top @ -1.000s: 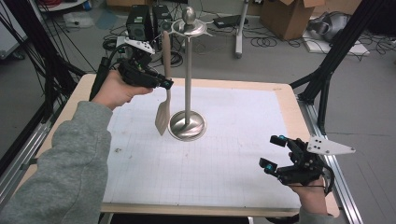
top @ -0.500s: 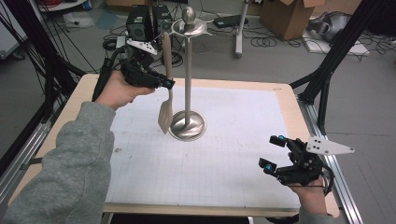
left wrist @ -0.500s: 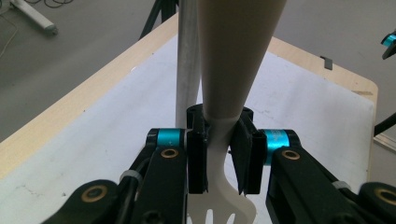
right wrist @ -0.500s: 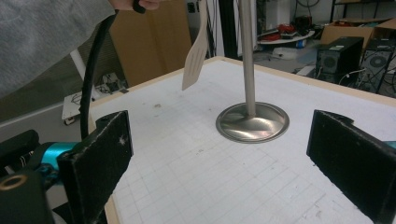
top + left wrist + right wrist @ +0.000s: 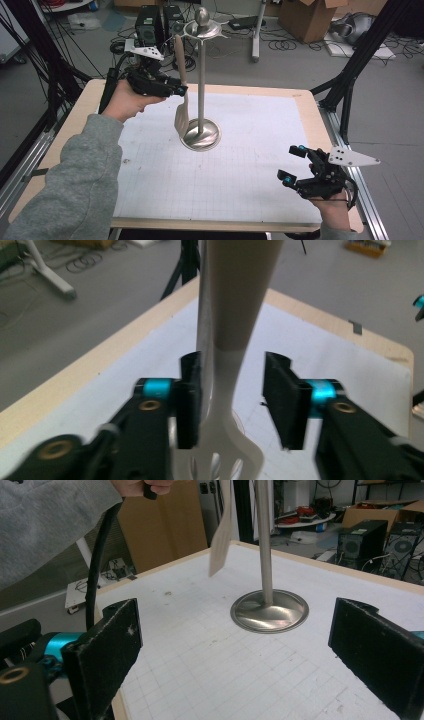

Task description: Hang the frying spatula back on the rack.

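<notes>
Tongs in the person's left hand, the left gripper (image 5: 182,91), have just been opening around the neck of a pale slotted spatula (image 5: 181,102), which hangs from the top of a metal stand (image 5: 201,75) at the far middle of the table (image 5: 70,120). Seen from the high view, the spatula's handle runs up to the stand's crown and its blade dangles just above the round base, free of the white gridded mat (image 5: 240,165); a second ago the same jaws were clamped on it. Near the table's right front corner, the right gripper (image 5: 295,164) rests in the other hand with its jaws spread and nothing between them.

From the left gripper view, the spatula (image 5: 235,340) stands between the two black pads: the left pad sits close against its neck, while the right pad stands clearly apart, so the grip looks released.

From the right gripper view, the wide-open jaws frame the stand (image 5: 266,560) and the hanging spatula blade (image 5: 220,545) well beyond them.

Judged from this, the hanging step looks done, and backing the left gripper away without nudging the utensil comes next.
</notes>
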